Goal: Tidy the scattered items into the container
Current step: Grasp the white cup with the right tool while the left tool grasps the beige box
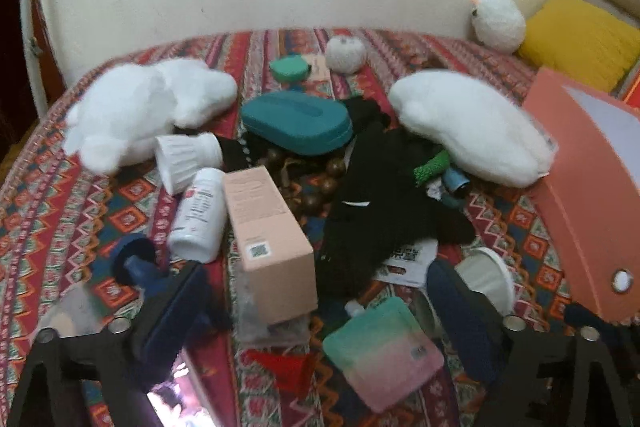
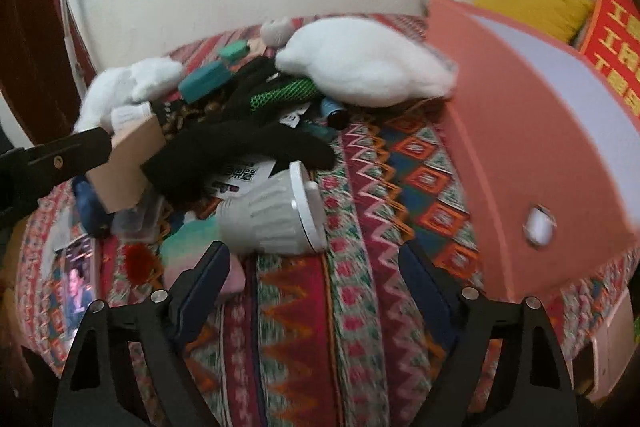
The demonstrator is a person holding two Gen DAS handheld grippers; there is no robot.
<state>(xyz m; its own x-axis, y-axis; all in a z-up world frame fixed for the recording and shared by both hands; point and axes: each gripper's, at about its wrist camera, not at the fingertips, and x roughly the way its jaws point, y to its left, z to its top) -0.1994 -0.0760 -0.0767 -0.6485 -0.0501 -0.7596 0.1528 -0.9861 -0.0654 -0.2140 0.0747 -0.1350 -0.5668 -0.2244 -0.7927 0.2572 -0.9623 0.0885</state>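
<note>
Nearest the left gripper (image 1: 320, 311), whose jaws stand wide apart and empty, lies a pink-and-teal pouch (image 1: 383, 351). Right of the heap, the salmon container (image 1: 592, 187) shows nothing visible inside. Everything seems left to do: pink box (image 1: 268, 243), white bottle (image 1: 198, 217), black gloves (image 1: 384, 195). Right gripper (image 2: 316, 259) hangs open, empty, near a white cup (image 2: 272, 219).
</note>
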